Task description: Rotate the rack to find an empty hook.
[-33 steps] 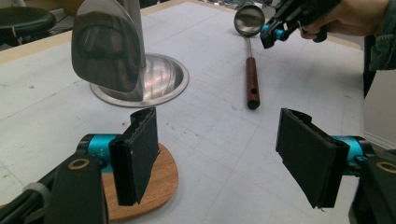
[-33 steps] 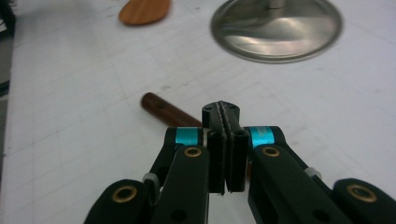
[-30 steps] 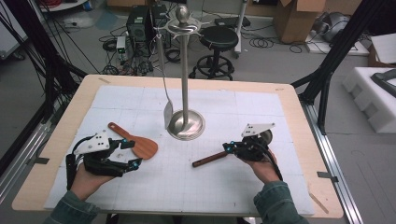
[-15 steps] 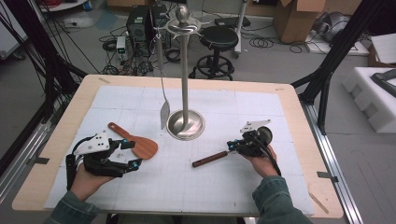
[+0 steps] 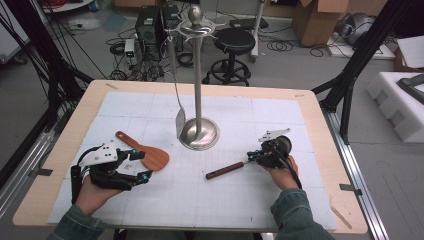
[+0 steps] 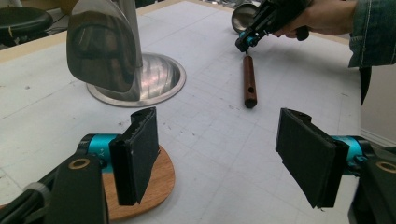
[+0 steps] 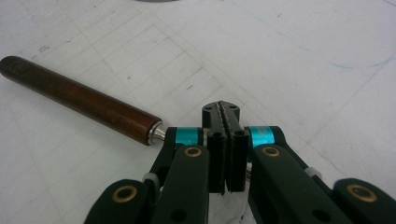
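Note:
A utensil with a dark wooden handle [image 5: 226, 170] [image 7: 79, 100] [image 6: 249, 81] lies on the white mat right of the stand. My right gripper [image 5: 251, 159] [image 7: 222, 112] [image 6: 243, 43] is shut pad to pad, low over the utensil's metal neck just past the handle's ferrule. The neck runs under the fingers; contact is unclear. A shiny rounded metal part [image 6: 243, 14] shows behind that gripper. My left gripper [image 5: 141, 166] [image 6: 224, 154] is open with nothing between its jaws, beside the blade of a wooden spatula [image 5: 147, 154] [image 6: 159, 186].
A tall metal stand [image 5: 199, 135] [image 6: 154, 79] rises from a round base at mid-table. A metal turner [image 5: 180, 122] [image 6: 100, 46] hangs from its top, blade just above the mat. The wooden table rim [image 5: 320, 115] frames the mat.
My right hand has sunk slightly toward the mat, still at the handle's end. The handle, the spatula and my left gripper stay where they were.

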The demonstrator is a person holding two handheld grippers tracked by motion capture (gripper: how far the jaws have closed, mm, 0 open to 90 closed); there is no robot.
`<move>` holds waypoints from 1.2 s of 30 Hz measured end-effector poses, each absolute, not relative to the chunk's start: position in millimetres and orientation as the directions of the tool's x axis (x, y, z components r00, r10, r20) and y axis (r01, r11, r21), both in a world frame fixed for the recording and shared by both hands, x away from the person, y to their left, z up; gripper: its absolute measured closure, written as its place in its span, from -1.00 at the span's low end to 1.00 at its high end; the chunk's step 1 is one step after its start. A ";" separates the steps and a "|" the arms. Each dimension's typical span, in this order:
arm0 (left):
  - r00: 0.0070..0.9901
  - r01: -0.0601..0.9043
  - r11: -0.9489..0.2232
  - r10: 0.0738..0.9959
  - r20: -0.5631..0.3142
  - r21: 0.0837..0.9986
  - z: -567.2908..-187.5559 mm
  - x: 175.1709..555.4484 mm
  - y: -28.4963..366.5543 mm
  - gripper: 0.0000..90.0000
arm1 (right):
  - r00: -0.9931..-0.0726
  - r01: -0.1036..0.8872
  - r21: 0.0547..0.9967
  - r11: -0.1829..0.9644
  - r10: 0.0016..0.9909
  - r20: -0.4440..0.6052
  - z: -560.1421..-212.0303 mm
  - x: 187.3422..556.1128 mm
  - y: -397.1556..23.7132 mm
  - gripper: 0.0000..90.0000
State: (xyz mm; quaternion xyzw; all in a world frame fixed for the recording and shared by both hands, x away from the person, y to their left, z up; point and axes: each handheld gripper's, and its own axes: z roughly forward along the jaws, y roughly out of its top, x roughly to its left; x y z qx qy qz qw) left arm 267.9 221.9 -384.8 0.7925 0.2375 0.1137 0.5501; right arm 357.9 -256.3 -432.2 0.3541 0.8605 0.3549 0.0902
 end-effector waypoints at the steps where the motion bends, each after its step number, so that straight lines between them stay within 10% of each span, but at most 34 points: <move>1: 0.861 0.252 -0.280 0.502 -0.082 0.926 -384.8 267.7 221.7 -0.33 | -0.732 0.544 0.673 0.500 0.675 0.091 -432.1 357.8 -256.3 1.00; 36: 0.863 0.247 -0.284 0.500 -0.076 0.926 -384.4 267.9 221.3 -0.32 | -0.831 0.444 0.715 0.540 0.546 0.104 -419.3 335.4 -243.7 1.00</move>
